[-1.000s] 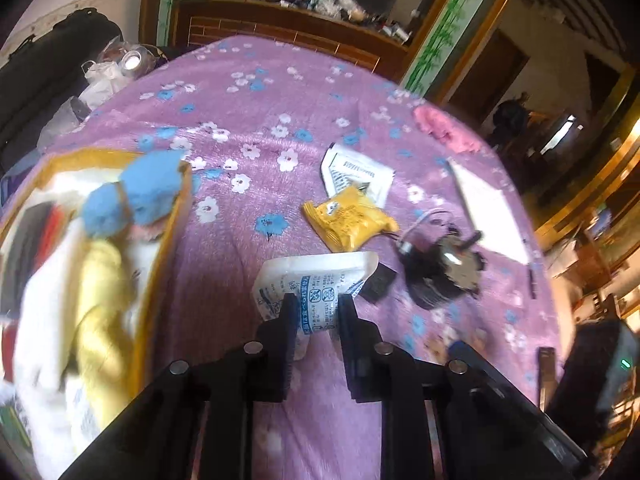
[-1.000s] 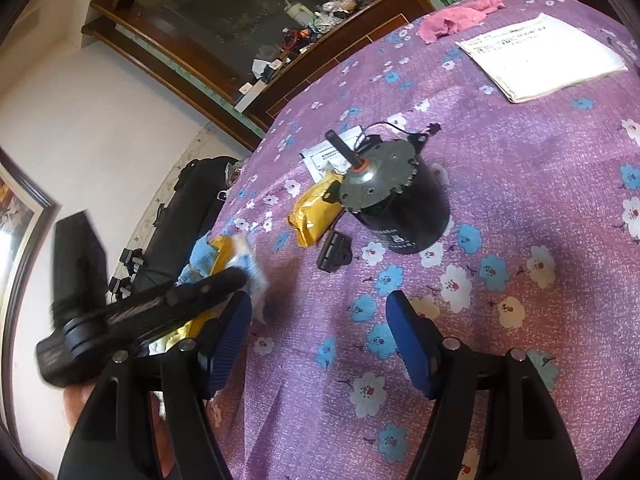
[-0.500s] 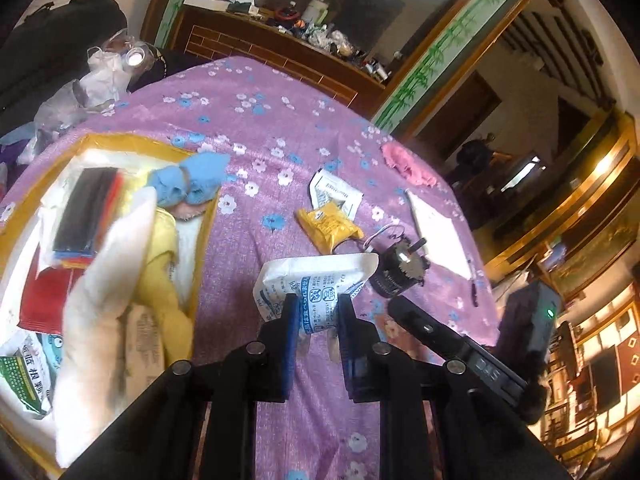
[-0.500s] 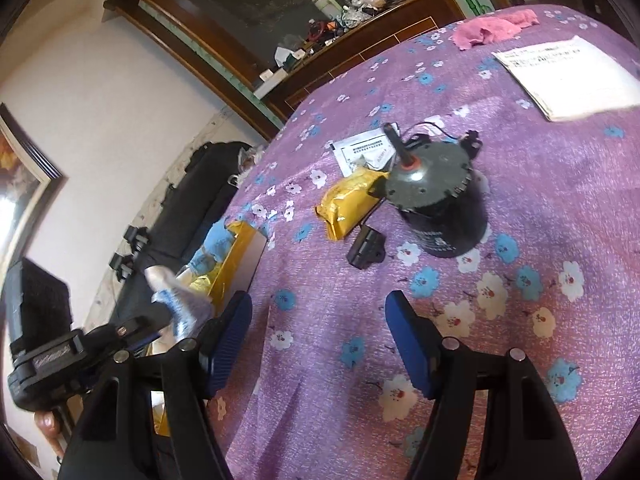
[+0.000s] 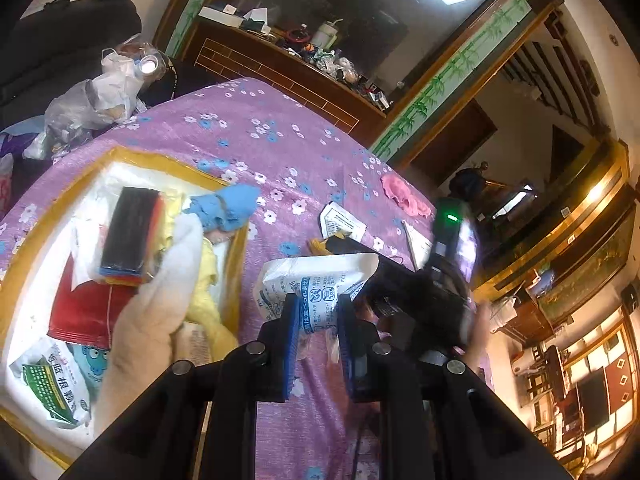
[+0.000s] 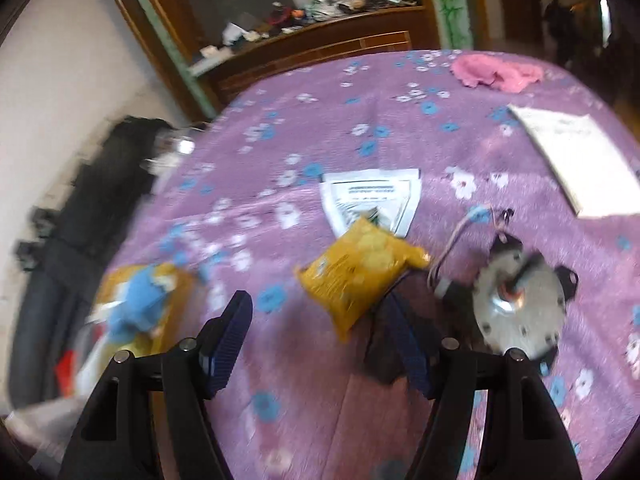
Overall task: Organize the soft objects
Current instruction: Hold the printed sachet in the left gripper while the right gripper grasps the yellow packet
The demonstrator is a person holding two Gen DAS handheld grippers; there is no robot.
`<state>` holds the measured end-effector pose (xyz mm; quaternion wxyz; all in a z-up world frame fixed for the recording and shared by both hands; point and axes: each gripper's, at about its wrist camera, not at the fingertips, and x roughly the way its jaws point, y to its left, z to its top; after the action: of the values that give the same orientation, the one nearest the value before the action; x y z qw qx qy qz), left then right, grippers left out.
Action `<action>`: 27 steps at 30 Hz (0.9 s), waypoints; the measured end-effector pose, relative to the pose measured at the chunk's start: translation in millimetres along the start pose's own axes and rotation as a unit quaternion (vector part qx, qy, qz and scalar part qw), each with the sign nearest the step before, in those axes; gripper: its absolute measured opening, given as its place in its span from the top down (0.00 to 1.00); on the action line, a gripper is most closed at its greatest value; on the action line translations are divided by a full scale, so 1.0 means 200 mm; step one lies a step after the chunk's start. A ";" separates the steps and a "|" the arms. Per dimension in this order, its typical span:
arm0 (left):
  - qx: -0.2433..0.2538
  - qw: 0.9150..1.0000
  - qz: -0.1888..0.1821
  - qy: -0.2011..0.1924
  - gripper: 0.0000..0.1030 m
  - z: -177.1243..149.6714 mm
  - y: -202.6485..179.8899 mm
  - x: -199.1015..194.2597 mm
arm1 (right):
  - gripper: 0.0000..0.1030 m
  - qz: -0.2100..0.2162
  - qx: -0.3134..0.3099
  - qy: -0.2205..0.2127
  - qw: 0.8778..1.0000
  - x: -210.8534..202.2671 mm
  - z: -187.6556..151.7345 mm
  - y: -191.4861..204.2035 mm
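Note:
My left gripper (image 5: pixel 318 304) is shut on a white packet with blue print (image 5: pixel 316 276) and holds it above the purple flowered tablecloth, just right of a yellow-rimmed box (image 5: pixel 236 264). The box holds a cream plush toy (image 5: pixel 160 300) with a blue hat (image 5: pixel 228 208), a red packet (image 5: pixel 80 312) and other soft packs. My right gripper (image 6: pixel 316 312) hovers over the cloth with its jaws wide and closing. A yellow packet (image 6: pixel 360 276) lies just ahead of its fingertips, and the pads do not touch it.
A grey motor with wires (image 6: pixel 516 308) stands right of the yellow packet, with a small black part (image 6: pixel 384 356) in front. A white sachet (image 6: pixel 372 196), a paper sheet (image 6: pixel 576 156) and a pink cloth (image 6: pixel 496 72) lie farther back. Plastic bags (image 5: pixel 92 96) sit beyond the table's left edge.
The left gripper has lifted the white packet off the cloth, and more of the box is in view. The right gripper swung over to the yellow packet, which now lies close ahead of it.

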<state>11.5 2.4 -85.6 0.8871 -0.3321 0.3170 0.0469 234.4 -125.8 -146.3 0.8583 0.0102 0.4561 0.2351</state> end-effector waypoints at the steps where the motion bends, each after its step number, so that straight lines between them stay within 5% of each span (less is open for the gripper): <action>1: 0.000 1.000 0.000 0.000 0.83 0.00 0.01 0.00 | 0.39 -0.025 -0.004 -0.001 1.000 0.03 0.00 0.01; 9: 0.000 1.000 0.005 0.003 0.83 -0.01 0.03 -0.01 | 0.40 -0.113 -0.072 -0.028 0.991 0.13 -0.03 0.12; 15: 0.000 1.000 0.008 0.006 0.83 -0.01 0.01 0.01 | 0.49 -0.106 -0.071 -0.002 0.992 0.20 -0.06 0.09; 21: 0.001 1.000 0.014 0.009 0.83 -0.01 -0.01 0.02 | 0.72 -0.093 -0.063 -0.006 0.994 0.19 -0.05 0.07; 27: 0.005 1.000 0.016 0.006 0.83 -0.03 -0.02 0.00 | 0.83 -0.028 -0.045 -0.022 0.998 0.02 -0.05 0.02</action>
<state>10.2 -4.7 -85.9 0.8857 -0.3232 0.3282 0.0579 226.6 -122.2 -153.8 0.8740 -0.0358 0.4259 0.2311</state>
